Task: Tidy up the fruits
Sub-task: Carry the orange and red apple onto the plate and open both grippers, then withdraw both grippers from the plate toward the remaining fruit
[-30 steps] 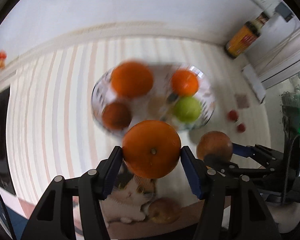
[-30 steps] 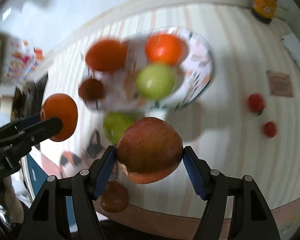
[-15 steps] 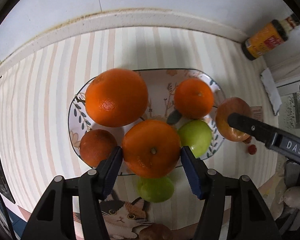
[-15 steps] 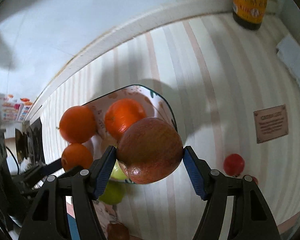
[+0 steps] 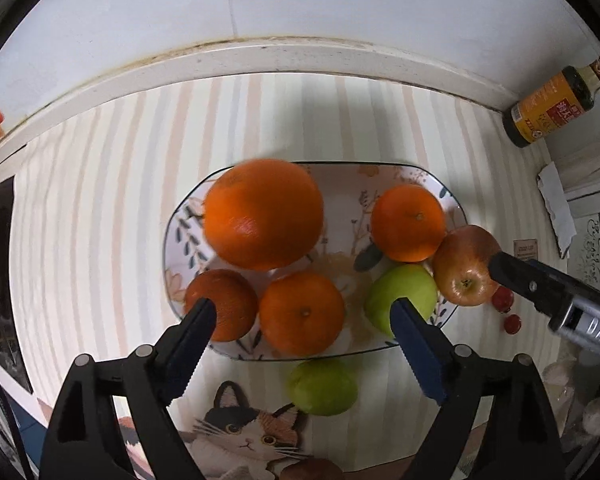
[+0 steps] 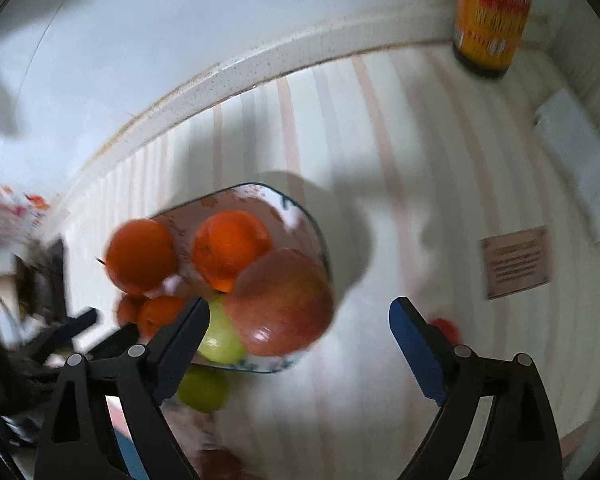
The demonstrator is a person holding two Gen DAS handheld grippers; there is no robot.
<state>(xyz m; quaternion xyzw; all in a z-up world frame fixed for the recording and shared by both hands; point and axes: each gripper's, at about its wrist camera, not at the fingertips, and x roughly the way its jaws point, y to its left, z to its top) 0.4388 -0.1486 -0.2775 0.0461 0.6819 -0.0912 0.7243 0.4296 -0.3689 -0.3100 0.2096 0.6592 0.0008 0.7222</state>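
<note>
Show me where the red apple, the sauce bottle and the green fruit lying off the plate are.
red apple (image 5: 466, 264), left wrist view, on its front skin
sauce bottle (image 5: 550, 114), left wrist view, on its label
green fruit off the plate (image 5: 323, 386), left wrist view, on its middle

On the striped table (image 5: 100, 208) sat a plate (image 5: 180, 224) holding fruit: a big orange (image 5: 263, 214) at the back left, an orange (image 5: 407, 222) at the back right, a small orange (image 5: 228, 300) and a mandarin (image 5: 302, 313) in front, and a pear (image 5: 404, 292) front right. An apple (image 5: 462, 264) rested on the right rim. Another pear (image 5: 323, 386) lay before the plate, two tomatoes (image 5: 503, 299) to its right, and a bottle (image 5: 552, 108) stood far back right.
</note>
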